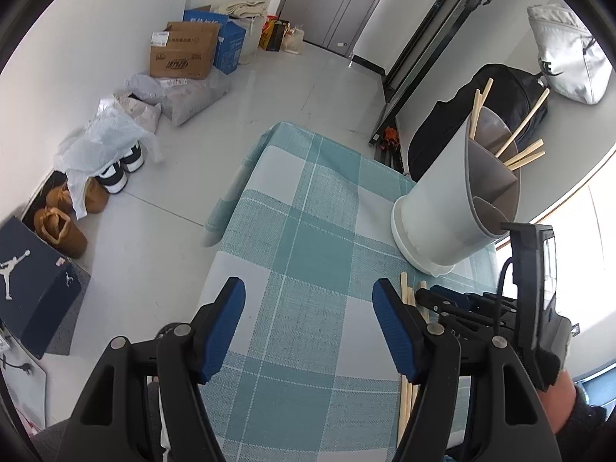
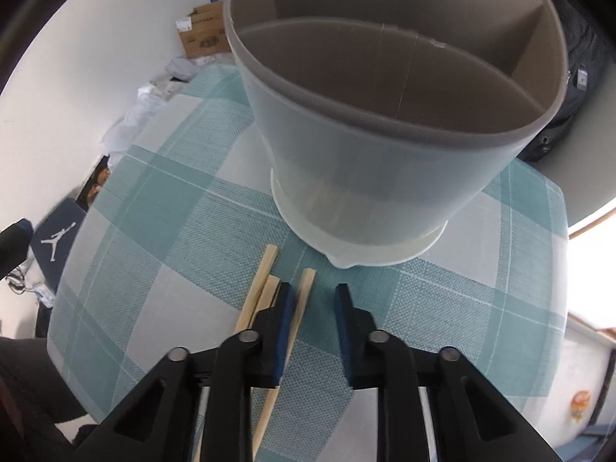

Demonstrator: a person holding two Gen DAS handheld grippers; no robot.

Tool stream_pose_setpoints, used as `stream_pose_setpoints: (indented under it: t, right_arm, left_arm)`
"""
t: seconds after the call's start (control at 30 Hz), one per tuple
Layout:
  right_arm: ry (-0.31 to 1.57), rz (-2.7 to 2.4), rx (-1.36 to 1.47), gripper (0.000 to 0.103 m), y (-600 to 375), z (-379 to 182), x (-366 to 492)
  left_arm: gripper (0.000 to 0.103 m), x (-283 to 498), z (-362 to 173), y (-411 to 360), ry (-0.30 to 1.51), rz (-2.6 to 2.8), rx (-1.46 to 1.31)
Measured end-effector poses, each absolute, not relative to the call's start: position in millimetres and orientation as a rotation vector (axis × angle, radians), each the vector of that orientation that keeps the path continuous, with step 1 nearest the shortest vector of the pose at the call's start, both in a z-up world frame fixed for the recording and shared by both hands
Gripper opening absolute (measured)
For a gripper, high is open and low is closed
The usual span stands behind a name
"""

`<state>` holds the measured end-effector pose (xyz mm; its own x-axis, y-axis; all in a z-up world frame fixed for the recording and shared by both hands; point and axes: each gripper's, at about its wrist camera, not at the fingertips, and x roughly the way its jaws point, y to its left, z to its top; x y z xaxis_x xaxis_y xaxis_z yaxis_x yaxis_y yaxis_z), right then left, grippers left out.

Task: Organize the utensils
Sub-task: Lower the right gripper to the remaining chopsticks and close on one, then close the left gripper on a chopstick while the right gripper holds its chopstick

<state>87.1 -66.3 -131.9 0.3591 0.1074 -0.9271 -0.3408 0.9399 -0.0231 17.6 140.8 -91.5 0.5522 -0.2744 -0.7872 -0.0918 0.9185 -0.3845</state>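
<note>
My right fingers stand narrowly parted around one loose chopstick at lower centre of the checked worktop, not yet pinching. My left fingers gape empty; the holder stands at right.

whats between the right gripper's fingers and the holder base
Only bare checked tablecloth between right gripper and utensil holder, besides the chopstick tips, in the right wrist view.

Both wrist views steeply downward, close, sharing tablecloth
</note>
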Motion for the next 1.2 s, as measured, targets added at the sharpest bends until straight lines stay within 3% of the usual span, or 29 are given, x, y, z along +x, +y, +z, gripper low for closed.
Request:
stream_pose_setpoints:
  t: [0.4, 0.47, 0.5, 0.57, 0.67, 1.2]
  right_arm:
    - [1.155, 0.249, -0.199, 0.019, -54, -134, 91]
    - [1.144, 0.245, -0.182, 0.017, -57, -134, 91]
    - [1.139, 0.246, -0.169, 0.009, -59, -134, 91]
    - [1.134, 0.259, -0.122, 0.004, -75, -128, 85]
    - [1.128, 0.304, -0.021, 0.004, -85, -124, 83]
    - [0.853, 0.417, 0.394, 0.004, -165, -63, 50]
  left_arm:
    - [0.064, 19, -93, 139, 1.004, -0.113, -0.403]
    - [0.064, 19, -94, 138, 1.009, -0.112, -0.393]
    - [0.064, 19, -94, 138, 1.011, -0.111, -0.385]
    - [0.064, 19, -94, 136, 1.014, -0.111, -0.380]
    - [0.064, 20, -96, 135, 1.021, -0.112, -0.376]
    - [0.064, 32, -106, 93, 1.090, -0.101, -0.264]
